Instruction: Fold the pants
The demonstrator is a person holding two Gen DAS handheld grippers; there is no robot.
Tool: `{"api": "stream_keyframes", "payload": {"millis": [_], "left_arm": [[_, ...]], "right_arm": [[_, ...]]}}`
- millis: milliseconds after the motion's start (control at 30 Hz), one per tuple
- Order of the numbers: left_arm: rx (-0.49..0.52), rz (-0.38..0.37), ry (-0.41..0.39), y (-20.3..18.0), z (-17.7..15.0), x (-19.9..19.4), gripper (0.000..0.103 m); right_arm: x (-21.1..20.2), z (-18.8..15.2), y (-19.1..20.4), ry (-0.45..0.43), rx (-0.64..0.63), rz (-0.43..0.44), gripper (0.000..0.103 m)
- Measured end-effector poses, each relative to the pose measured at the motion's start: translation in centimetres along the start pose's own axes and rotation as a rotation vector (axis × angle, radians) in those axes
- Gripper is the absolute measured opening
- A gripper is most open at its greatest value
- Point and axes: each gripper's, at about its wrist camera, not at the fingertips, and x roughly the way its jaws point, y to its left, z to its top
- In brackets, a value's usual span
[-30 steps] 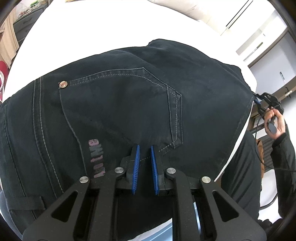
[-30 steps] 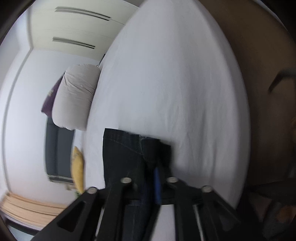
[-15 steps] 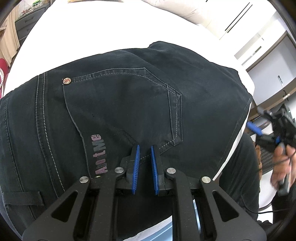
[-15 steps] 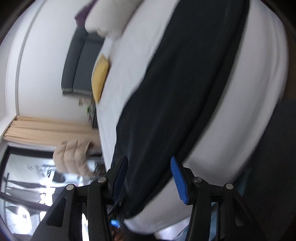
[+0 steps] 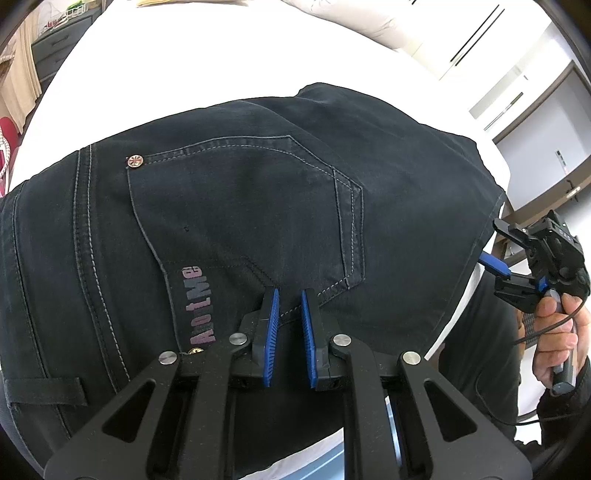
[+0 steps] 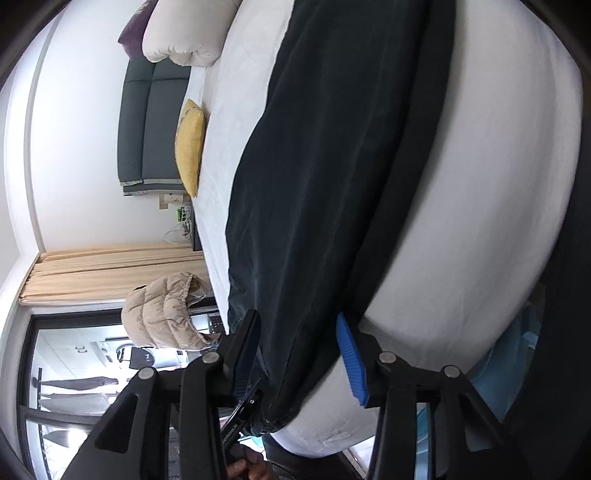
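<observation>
Dark denim pants lie folded on the white bed, back pocket up. My left gripper hovers over the pocket's lower corner, its blue pads a narrow gap apart with nothing between them. My right gripper shows at the right edge of the left wrist view, held in a hand beside the pants' right edge. In the right wrist view my right gripper is open, its fingers straddling the near edge of the pants without gripping them.
A white pillow, a yellow cushion and a grey headboard stand at the bed's far end. A beige puffer jacket and curtains are beside the bed. The bed edge is close to me.
My right gripper swung from facing the far bed to the pants' near edge and opened. My left gripper stayed over the pocket, a little closer.
</observation>
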Motion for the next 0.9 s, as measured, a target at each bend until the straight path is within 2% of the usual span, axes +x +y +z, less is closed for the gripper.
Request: {"api": "stream_keyframes", "payload": {"millis": [200,300,400,433,533,633,800,900], "left_arm": [[0.001,0.004,0.001,-0.1,0.1,0.0,0.012],[0.0,0.005,-0.001,-0.1,0.0,0.0,0.012],[0.001,0.006,-0.002,-0.1,0.0,0.0,0.012],[0.002,0.006,-0.001,-0.1,0.0,0.0,0.012],[0.004,0.004,0.002,-0.1,0.0,0.0,0.012],[0.004,-0.003,0.005,0.0,0.1,-0.1,0.012],[-0.006,-0.017,0.003,0.6,0.1,0.0,0.012],[-0.004,-0.016,0.003,0.7,0.2,0.0,0.012]], "right_arm": [[1.0,-0.5,0.0,0.05,0.042,0.019,0.045],[2.1,-0.9,0.0,0.077,0.057,0.01,0.04],[3.1,-1.0,0.0,0.085,0.066,0.008,0.024],[3.3,-1.0,0.0,0.084,0.065,0.002,0.012],[3.3,-1.0,-0.2,0.075,0.065,-0.013,0.006],[2.7,-1.7,-0.4,0.054,0.058,-0.03,0.005],[2.1,-2.6,-1.1,0.04,0.044,-0.006,0.005],[1.9,-2.1,-0.9,0.039,0.041,0.025,0.012]]}}
